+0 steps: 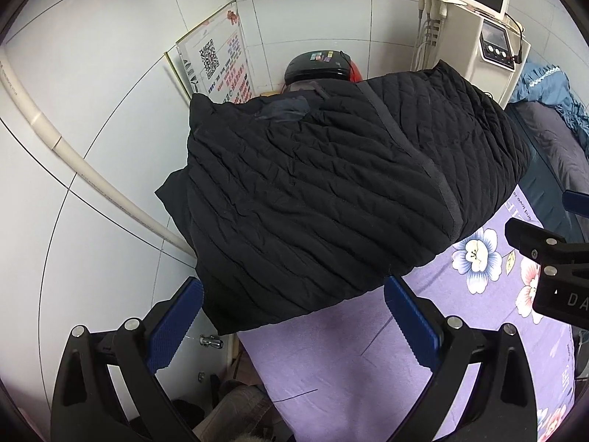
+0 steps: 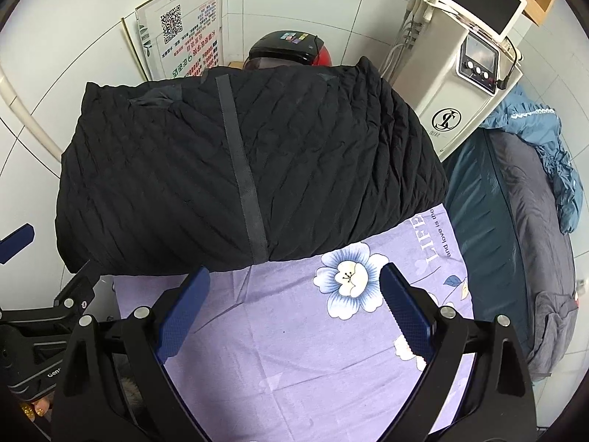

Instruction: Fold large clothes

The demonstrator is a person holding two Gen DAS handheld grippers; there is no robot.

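The black quilted puffer jacket (image 2: 235,169), soft, light and slippery-looking, lay folded on the lilac floral bedsheet (image 2: 313,350), best gripped at its near hem, while left claw (image 1: 291,316) and right claw (image 2: 294,309) gaped wide, empty.

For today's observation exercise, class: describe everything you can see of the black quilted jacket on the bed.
The black quilted jacket is puffy, stitched in slanted channels, with a flat grey strip running down its middle. It looks like smooth padded synthetic fabric, slightly wrinkled. It lies folded in a compact bundle on the purple floral sheet, its left edge overhanging the bed. The left gripper and right gripper are open, just short of its near edge.
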